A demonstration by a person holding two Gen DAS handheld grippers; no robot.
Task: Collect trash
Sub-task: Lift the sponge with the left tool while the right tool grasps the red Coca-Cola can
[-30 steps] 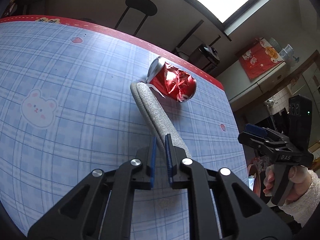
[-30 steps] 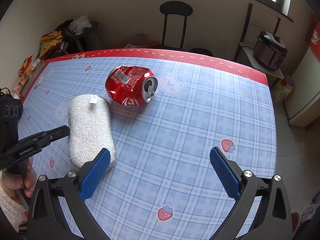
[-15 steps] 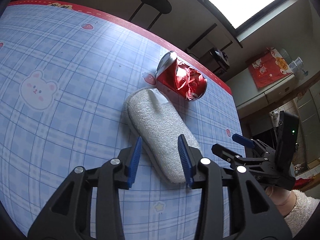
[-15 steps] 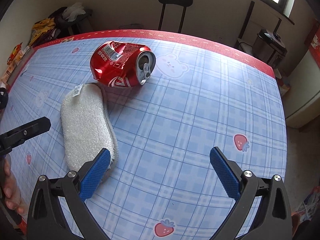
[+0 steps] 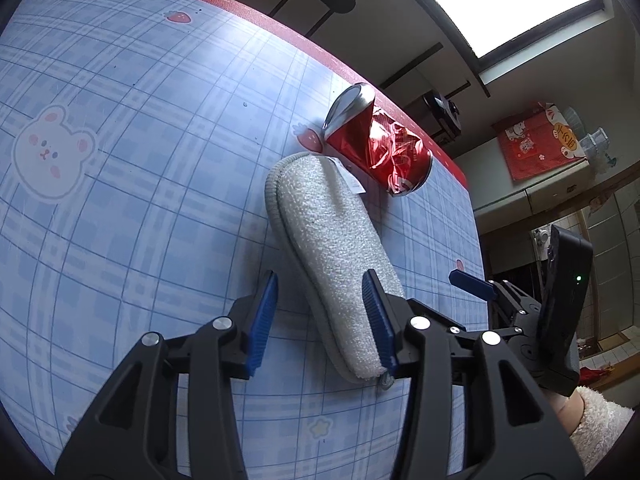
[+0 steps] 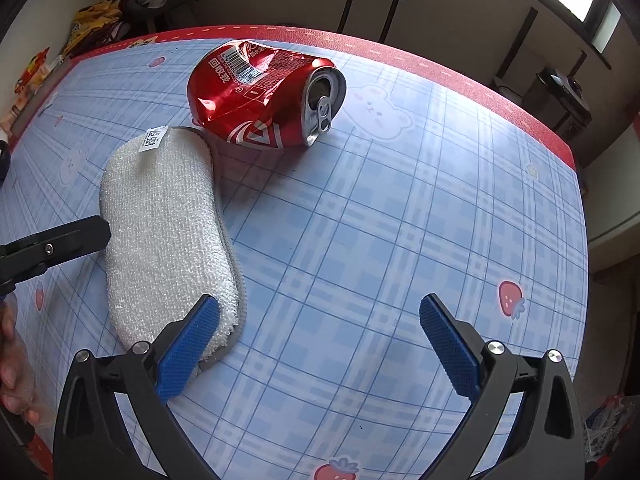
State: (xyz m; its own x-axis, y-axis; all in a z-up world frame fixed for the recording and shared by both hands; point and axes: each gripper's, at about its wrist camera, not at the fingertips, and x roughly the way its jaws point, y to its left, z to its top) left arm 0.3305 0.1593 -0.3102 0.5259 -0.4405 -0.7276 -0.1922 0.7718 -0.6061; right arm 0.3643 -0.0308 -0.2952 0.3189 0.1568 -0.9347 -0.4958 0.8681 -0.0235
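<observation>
So I've got the blue plaid table (image 6: 400, 220) with loads of free space to the right, red edge just behind the crushed red can (image 6: 264, 96), which lies on its side near that far edge. The white sponge (image 6: 168, 232) sits flat, its tag end just beside the can. My left gripper (image 5: 320, 316) is opening, sponge between the pads but loose. Right gripper (image 6: 320, 344) gapes wide over bare cloth
</observation>
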